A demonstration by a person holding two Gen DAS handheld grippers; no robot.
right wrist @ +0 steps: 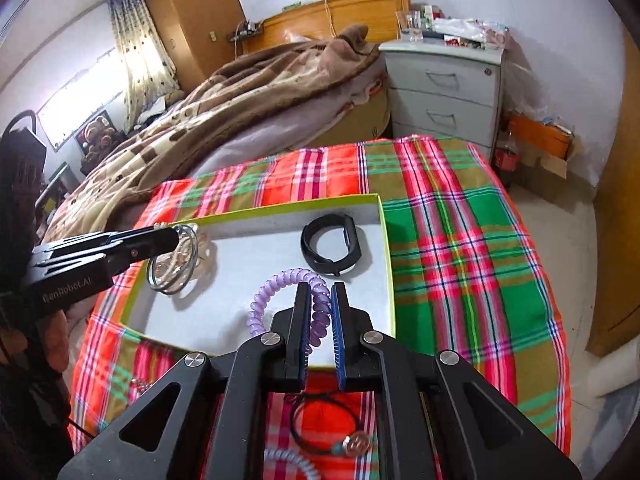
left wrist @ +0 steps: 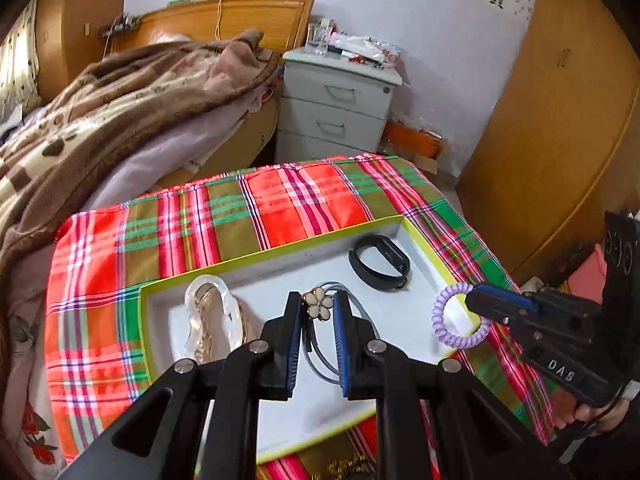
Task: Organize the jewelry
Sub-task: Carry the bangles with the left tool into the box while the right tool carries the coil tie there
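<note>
On the plaid cloth [right wrist: 460,240]: one shallow white tray with yellow-green rim [right wrist: 386,240], open side up.
Count inside tray: one black wristband [right wrist: 330,248] at far right, lying flat; one clear bangle [left wrist: 208,312] at left with gold-toned pieces behind it, number not readable.
Count in the claws: one grey wire hoop with white flower charm [left wrist: 318,302]; one purple coil hair tie [right wrist: 276,300].
Count outside tray: one black cord bracelet with round charm [right wrist: 320,428] and part of one pale-blue coil tie [right wrist: 292,464], both on cloth at the near edge.
Left gripper [left wrist: 317,344]: over left-centre of tray, pads closed against the flower hoop; hoop hangs below the pads.
Right gripper [right wrist: 320,332]: at tray's near-right edge, pinching the purple coil; rest of the coil loops out to the left over the tray floor.
Obstruction: left claw hides part of the bangle in the right-wrist view; each claw's own frame covers the near tray rim.
Surroundings: bed with brown patterned blanket [left wrist: 120,92] just beyond the cloth; grey three-drawer cabinet [right wrist: 444,92] with clutter on top; orange box [right wrist: 540,136] on floor beside it.
Room: wooden headboard [left wrist: 240,20], wooden wardrobe [left wrist: 560,100], white wall with cartoon stickers, curtained window [right wrist: 136,52].
</note>
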